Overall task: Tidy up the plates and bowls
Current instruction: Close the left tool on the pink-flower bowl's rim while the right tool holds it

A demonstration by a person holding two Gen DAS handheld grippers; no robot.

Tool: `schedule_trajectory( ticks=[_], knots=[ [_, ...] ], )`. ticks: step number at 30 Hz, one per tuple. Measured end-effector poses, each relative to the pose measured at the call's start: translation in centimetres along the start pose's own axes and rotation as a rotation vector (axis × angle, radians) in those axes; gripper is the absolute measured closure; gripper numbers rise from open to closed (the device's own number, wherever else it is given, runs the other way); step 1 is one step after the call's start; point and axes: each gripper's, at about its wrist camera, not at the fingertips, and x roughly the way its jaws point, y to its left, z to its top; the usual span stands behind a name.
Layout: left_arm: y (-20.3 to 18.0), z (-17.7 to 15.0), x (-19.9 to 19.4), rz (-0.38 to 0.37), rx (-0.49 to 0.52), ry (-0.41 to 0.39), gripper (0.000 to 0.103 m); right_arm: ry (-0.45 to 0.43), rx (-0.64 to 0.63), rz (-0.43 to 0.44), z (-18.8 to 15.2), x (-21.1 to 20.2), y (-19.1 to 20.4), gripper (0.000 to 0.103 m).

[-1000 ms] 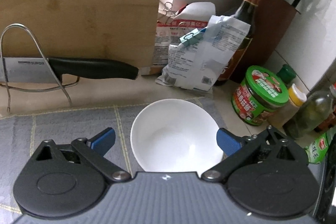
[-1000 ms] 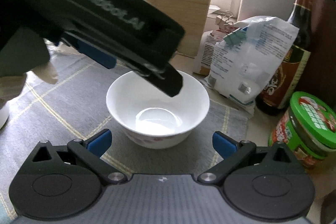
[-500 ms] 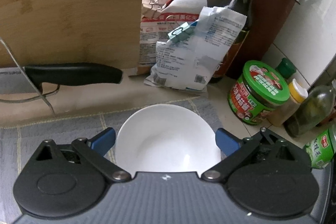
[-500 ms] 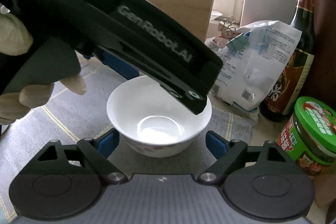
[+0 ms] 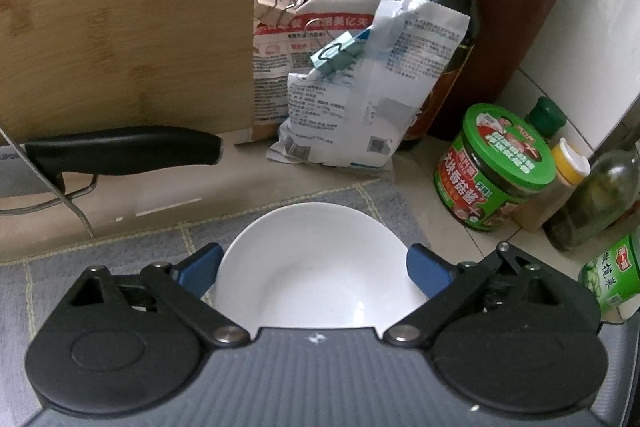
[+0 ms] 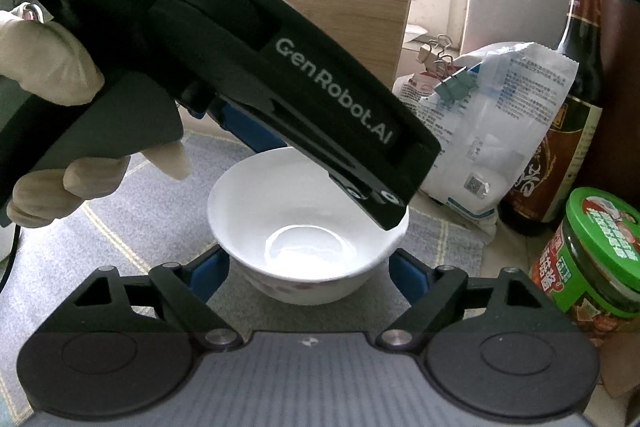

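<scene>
A white bowl [image 5: 316,247] [image 6: 304,227] stands upright on a grey mat [image 5: 120,247] with yellow lines. My left gripper [image 5: 314,267] reaches steeply down over the bowl from the left, seen as a black body [image 6: 312,167] in the right wrist view. Its jaws are closing, with the rim between the blue pads [image 5: 202,269] and no firm press visible. My right gripper [image 6: 306,267] sits low at the bowl's near side. Its blue pads [image 6: 212,267] rest against the lower wall on both sides. A gloved hand [image 6: 52,63] holds the left gripper.
Behind the bowl lean a bamboo cutting board [image 5: 120,19] and clipped bags [image 5: 360,99]. A black-handled knife [image 5: 124,151] rests on a wire rack at left. To the right crowd a dark sauce bottle [image 5: 460,7], a green-lidded jar [image 5: 496,167], a knife block [image 5: 520,27] and an oil bottle [image 5: 592,199].
The left gripper has come forward and down over the bowl, and its jaws have narrowed. The right jaws have drawn in from wide to the bowl's sides.
</scene>
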Motion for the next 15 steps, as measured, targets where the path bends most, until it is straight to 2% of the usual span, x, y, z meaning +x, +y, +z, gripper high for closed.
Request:
schedule_trajectory(
  ticks=[15],
  knots=[
    [0.29,0.14,0.62,-0.005,0.009,0.020,0.009,0.000,0.007,0.013,0.09,-0.07,-0.09,0.013]
  ],
)
